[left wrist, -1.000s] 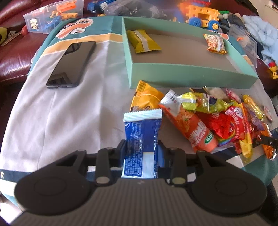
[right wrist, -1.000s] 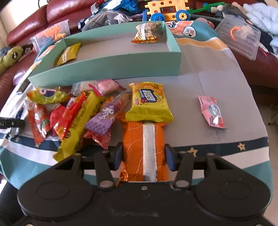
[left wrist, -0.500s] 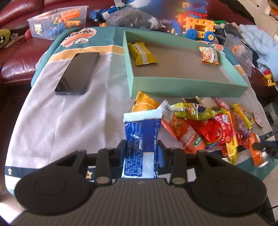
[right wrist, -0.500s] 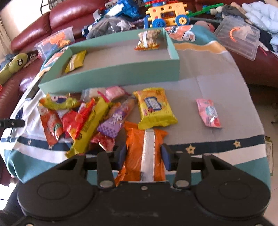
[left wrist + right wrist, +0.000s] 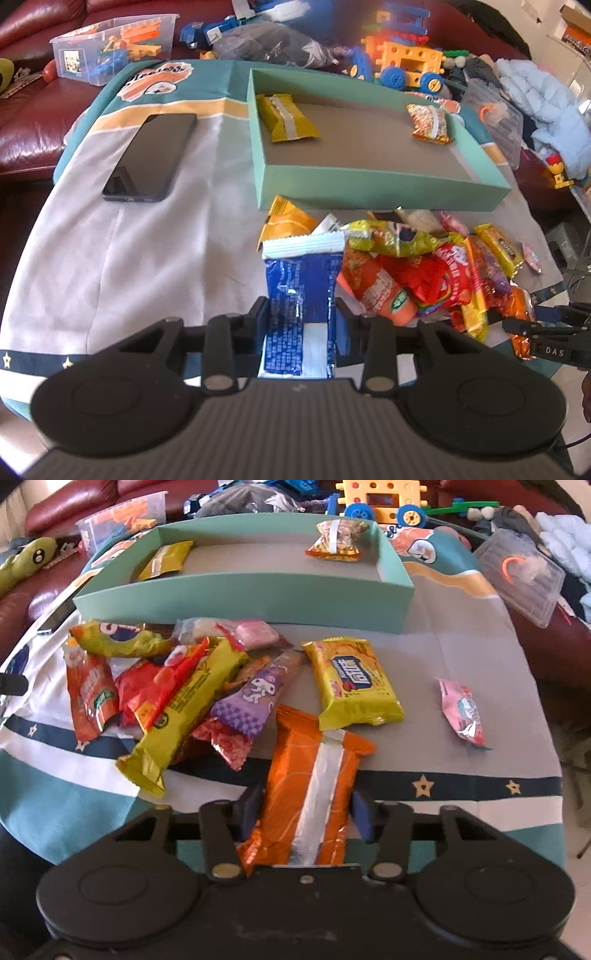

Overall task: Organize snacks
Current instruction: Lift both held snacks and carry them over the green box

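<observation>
Left gripper [image 5: 300, 317] clamped on blue packet [image 5: 300, 291], lifted above worktop [image 5: 147, 240]; box [image 5: 369, 184] ahead, snack pile [image 5: 424, 273] to its right. Right gripper [image 5: 306, 812] jaws opening, orange packet [image 5: 310, 786] between them; yellow packet [image 5: 352, 681] just ahead.

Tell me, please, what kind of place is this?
Probably a home living room, perhaps used for play. A dark red leather sofa stands behind the cloth-covered table, with a building-block toy car and a clear bin of toy pieces around it.
</observation>
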Motion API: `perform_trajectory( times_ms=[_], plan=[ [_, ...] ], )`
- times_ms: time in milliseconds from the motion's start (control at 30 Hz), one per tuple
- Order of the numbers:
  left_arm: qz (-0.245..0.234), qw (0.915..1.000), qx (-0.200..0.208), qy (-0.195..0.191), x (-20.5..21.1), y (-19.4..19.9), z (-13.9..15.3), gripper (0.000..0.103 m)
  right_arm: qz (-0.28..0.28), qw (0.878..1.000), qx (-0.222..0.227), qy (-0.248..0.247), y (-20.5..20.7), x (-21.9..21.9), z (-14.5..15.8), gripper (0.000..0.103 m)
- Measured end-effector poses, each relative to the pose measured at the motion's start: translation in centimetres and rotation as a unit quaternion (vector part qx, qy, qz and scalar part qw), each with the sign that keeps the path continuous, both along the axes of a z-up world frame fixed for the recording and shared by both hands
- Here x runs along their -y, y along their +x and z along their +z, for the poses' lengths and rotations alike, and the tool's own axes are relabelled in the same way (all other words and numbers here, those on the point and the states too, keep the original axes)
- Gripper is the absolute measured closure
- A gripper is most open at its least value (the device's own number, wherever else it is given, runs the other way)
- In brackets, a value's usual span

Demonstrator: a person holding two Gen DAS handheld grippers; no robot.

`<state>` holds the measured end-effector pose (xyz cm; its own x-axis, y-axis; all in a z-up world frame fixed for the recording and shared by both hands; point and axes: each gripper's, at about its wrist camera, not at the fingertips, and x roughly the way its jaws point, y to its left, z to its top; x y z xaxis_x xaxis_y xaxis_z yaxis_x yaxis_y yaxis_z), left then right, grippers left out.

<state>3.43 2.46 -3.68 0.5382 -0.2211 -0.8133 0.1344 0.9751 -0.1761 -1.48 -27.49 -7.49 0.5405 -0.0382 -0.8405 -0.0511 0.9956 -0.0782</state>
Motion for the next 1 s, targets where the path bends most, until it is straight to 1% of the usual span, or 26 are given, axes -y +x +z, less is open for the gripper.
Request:
perform_trajectory(
  times_ms=[67, 133, 200, 267, 333, 400, 500, 633, 767, 867, 1000],
  plan=[
    [-0.002, 1.0000, 0.005, -0.005, -0.2, 0.0, 0.4, 0.068, -0.003, 1.000, 0.004, 0.003, -0.5, 0.1, 0.8, 0.057],
    [-0.002, 0.9999, 0.011, -0.012, -0.5, 0.0, 0.9, 0.068, -0.008, 1.000, 0.007, 0.017, -0.6, 0.6, 2.1, 0.058],
    [0.000, 0.9996, 0.015, -0.023, -0.8, 0.1, 1.3, 0.068, -0.015, 0.999, 0.018, 0.028, -0.9, 0.9, 3.5, 0.062],
    [-0.002, 0.9992, 0.019, -0.034, -1.0, 0.4, 1.9, 0.068, -0.021, 0.998, 0.030, 0.049, -1.1, 1.3, 4.8, 0.062],
    [-0.007, 0.9990, 0.027, -0.035, -0.9, 0.7, 2.5, 0.068, -0.013, 0.998, 0.044, 0.044, -1.1, 1.0, 6.0, 0.062],
    [-0.008, 0.9990, 0.032, -0.031, -0.6, 1.0, 2.8, 0.068, -0.009, 0.998, 0.045, 0.039, -0.8, 0.9, 6.1, 0.062],
    [-0.008, 0.9986, 0.036, -0.037, -0.5, 0.9, 3.1, 0.068, -0.015, 0.998, 0.038, 0.056, -0.1, 0.8, 5.8, 0.062],
    [-0.013, 0.9985, 0.038, -0.036, -0.2, 1.4, 3.5, 0.068, -0.007, 0.996, 0.061, 0.062, 0.2, 0.6, 7.0, 0.062],
    [-0.017, 0.9985, 0.045, -0.027, 0.5, 3.7, 3.9, 0.068, 0.002, 0.994, 0.093, 0.061, 3.0, 0.3, 8.6, 0.062],
    [-0.021, 0.9982, 0.054, -0.015, 1.6, 6.9, 4.4, 0.068, 0.007, 0.991, 0.116, 0.060, 6.6, 0.1, 9.2, 0.062],
    [-0.029, 0.9973, 0.067, 0.008, 3.4, 11.6, 5.0, 0.068, 0.008, 0.989, 0.133, 0.062, 12.2, 0.1, 9.3, 0.062]
  ],
)
